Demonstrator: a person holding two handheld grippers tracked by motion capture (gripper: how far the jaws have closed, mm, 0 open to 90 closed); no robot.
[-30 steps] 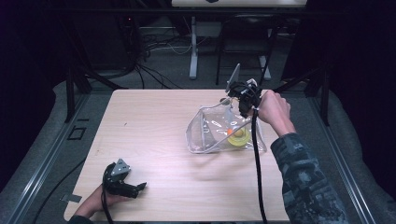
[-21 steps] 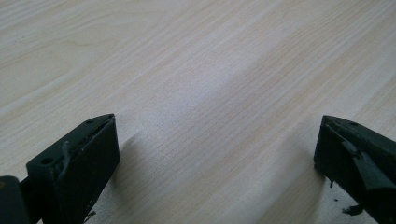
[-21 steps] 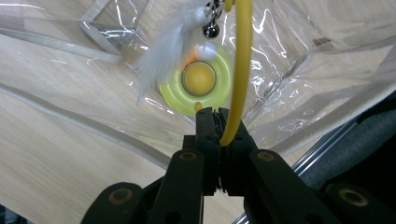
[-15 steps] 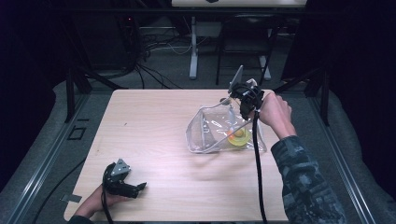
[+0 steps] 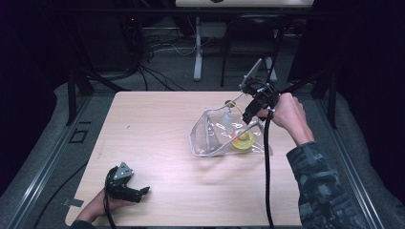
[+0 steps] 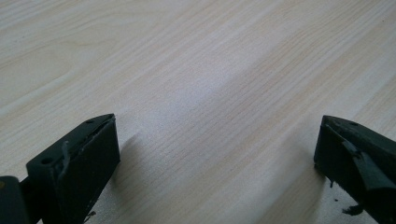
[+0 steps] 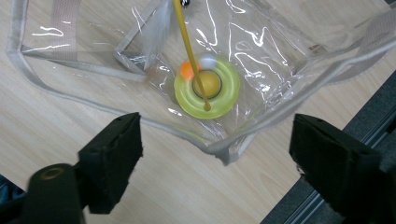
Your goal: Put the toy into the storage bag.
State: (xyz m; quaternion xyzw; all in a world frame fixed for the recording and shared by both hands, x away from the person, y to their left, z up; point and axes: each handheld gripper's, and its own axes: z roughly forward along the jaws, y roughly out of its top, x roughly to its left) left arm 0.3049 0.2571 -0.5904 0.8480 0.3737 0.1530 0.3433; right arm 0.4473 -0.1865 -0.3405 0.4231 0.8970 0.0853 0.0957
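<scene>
My right tool point(image 5: 249, 116) has drawn back a little, jaws wide, above the clear bag point(image 5: 217, 136) on the bench point(image 5: 157, 124); the yellow ring toy point(image 7: 207, 87) and stick point(image 7: 189, 44) now lie inside. My left tool point(image 5: 128, 186) rests wide, idle.

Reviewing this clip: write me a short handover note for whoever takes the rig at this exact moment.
Right gripper: jaws open, hovering above the clear bag on the right half of the table, holding nothing.
Left gripper: jaws open, at the near left of the table, over bare wood.
Things: the yellow-green ring toy lies inside the bag, with a yellowish ball in its centre and an orange ball and a white one at its rim. A thin yellow stick reaches down to the ring.
Done: the toy sits in the bag.
Left: probably closing or moving the bag; the bag mouth looks open.
</scene>
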